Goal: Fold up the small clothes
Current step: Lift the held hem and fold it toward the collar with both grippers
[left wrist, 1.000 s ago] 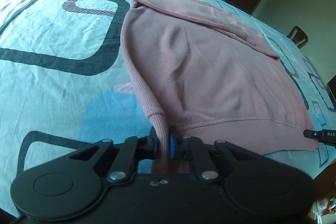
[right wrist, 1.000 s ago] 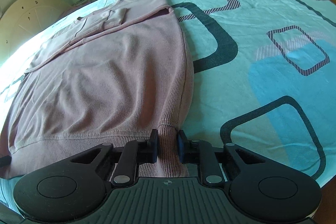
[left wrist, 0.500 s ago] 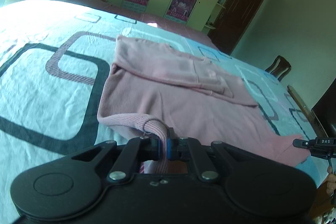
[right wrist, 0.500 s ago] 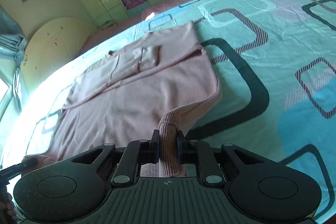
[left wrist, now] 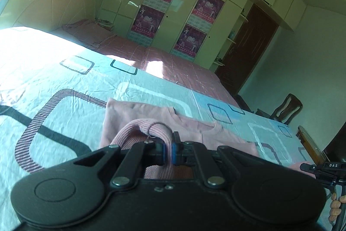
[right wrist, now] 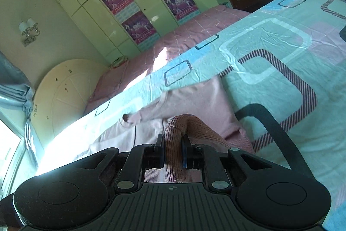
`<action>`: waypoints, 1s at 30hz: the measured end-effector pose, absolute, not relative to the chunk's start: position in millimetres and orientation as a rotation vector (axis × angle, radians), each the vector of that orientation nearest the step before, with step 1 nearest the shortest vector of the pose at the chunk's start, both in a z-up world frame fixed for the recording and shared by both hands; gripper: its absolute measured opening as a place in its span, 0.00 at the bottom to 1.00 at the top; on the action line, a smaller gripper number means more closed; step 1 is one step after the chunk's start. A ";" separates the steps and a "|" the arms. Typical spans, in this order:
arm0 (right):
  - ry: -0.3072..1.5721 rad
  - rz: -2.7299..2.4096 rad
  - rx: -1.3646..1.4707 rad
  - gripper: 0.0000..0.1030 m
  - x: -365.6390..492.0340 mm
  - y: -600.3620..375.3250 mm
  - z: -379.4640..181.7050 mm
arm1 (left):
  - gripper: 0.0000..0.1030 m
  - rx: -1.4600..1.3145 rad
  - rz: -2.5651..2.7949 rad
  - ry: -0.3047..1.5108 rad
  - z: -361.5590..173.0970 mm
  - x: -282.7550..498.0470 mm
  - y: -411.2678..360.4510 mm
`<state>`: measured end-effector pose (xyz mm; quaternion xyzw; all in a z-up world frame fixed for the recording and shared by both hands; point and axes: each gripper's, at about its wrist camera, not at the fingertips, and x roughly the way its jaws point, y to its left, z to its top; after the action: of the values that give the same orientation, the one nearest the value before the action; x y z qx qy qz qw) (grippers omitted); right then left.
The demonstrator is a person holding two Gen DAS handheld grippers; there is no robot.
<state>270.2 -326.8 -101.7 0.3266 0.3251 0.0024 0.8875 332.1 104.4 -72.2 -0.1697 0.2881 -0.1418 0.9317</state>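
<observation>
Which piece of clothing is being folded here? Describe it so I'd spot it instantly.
Look at the big bed with its patterned bedsheet of rounded squares. On it lies the pink sweater, plain knit with ribbed hem. Both pairs of fingers pinch that hem; nothing else there is plain pink knit.

Open bedsheet (left wrist: 64, 88) lies on both sides of the pink sweater (left wrist: 138, 116); a chair (left wrist: 285, 109) stands beyond the bed's edge.

Both tools have carried the sweater's (left wrist: 138, 116) hem up toward its collar.
</observation>
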 end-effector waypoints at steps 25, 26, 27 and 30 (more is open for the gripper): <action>0.815 -0.109 0.826 0.32 456.9 -374.9 -201.6 | 0.73 -0.311 -0.086 0.761 -142.6 519.0 87.5; 0.801 -0.109 0.814 0.37 458.0 -376.4 -198.8 | 0.73 -0.300 -0.095 0.740 -137.7 517.0 91.4; 0.790 -0.111 0.796 0.39 458.3 -377.7 -196.6 | 0.73 -0.287 -0.107 0.732 -134.3 516.5 93.3; 0.755 -0.113 0.757 0.43 459.6 -383.7 -190.7 | 0.72 -0.241 -0.133 0.736 -131.6 517.4 97.3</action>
<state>459.6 -383.7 -190.7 0.3603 0.3597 -0.0538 0.8590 517.4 97.3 -131.6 -0.1174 0.3588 -0.0647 0.9237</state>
